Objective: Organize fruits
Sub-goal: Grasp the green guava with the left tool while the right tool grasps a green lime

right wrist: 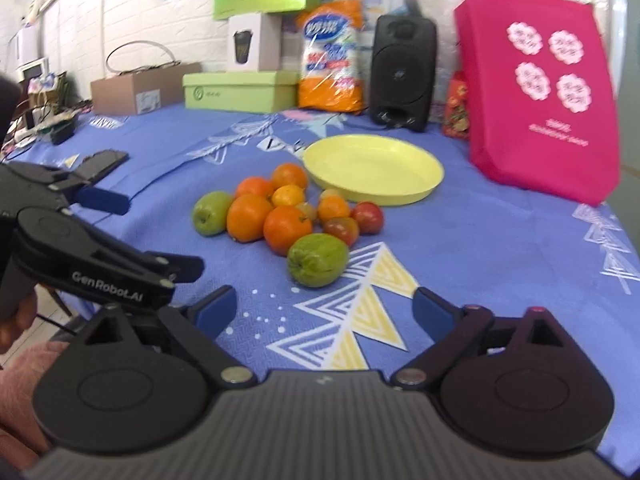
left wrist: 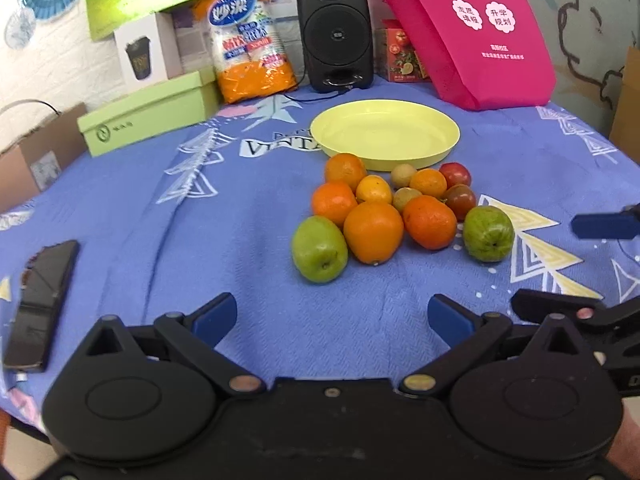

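A pile of fruit lies on the blue cloth in front of an empty yellow plate [left wrist: 385, 134]: several oranges [left wrist: 373, 232], a green apple [left wrist: 319, 249], a green guava [left wrist: 488, 233], tomatoes [left wrist: 455, 174] and small brownish fruits. My left gripper [left wrist: 331, 320] is open and empty, just short of the apple. My right gripper [right wrist: 324, 312] is open and empty, just short of the guava [right wrist: 318, 259]. The plate [right wrist: 374, 168], oranges [right wrist: 249, 217] and apple [right wrist: 212, 213] also show in the right wrist view. The left gripper [right wrist: 160, 232] shows there at left.
A black phone [left wrist: 40, 304] lies at the left. A green box [left wrist: 148, 116], an orange packet [left wrist: 250, 36], a black speaker [left wrist: 335, 32] and a pink bag [left wrist: 464, 28] line the back of the table. The right gripper's fingers [left wrist: 604, 226] show at the right.
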The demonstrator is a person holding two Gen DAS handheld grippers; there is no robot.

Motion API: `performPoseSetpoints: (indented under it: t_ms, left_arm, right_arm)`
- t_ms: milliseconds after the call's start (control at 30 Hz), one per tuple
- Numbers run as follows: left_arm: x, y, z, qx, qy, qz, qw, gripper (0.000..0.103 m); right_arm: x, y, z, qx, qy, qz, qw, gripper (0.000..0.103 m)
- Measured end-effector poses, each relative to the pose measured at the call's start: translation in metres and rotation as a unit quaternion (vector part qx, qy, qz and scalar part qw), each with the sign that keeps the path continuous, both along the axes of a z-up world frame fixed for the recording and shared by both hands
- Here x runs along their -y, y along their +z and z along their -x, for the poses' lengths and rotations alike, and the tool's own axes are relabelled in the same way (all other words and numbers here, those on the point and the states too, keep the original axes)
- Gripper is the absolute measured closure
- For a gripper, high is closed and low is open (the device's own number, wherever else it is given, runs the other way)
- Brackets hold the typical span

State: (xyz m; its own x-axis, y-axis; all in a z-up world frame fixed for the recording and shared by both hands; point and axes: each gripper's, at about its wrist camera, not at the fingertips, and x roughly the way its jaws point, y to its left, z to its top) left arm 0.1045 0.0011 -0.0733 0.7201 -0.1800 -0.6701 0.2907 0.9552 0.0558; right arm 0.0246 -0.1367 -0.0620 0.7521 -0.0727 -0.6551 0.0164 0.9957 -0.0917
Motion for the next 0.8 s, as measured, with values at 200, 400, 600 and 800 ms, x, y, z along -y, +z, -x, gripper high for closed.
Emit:
performPoseSetpoints:
  t_ms: [200,400,600,800]
  left_arm:
    - [-0.016,-0.015,-0.029,-0.003,-0.008,0.056,0.9984,0.011]
    - [-0.012,-0.026,-0.052,-0.001,-0.024,0.04,0.9989,0.023]
    - [-0.008,-0.027,-0.061,0.003,-0.051,0.05,0.9974,0.048]
    - [-0.019,-0.024,-0.057,-0.004,-0.044,0.078,0.996,0.065]
  right_arm:
    - [0.009,-0.019,-0.024,-0.021,0.009,-0.005,1.0,0.018]
    - [0.015,-0.028,-0.043,-0.021,0.023,-0.01,0.999,0.018]
    - [0.012,-0.033,-0.054,-0.015,0.048,-0.005,0.999,0.026]
    - [0.009,-0.033,-0.056,-0.007,0.07,-0.012,0.997,0.052]
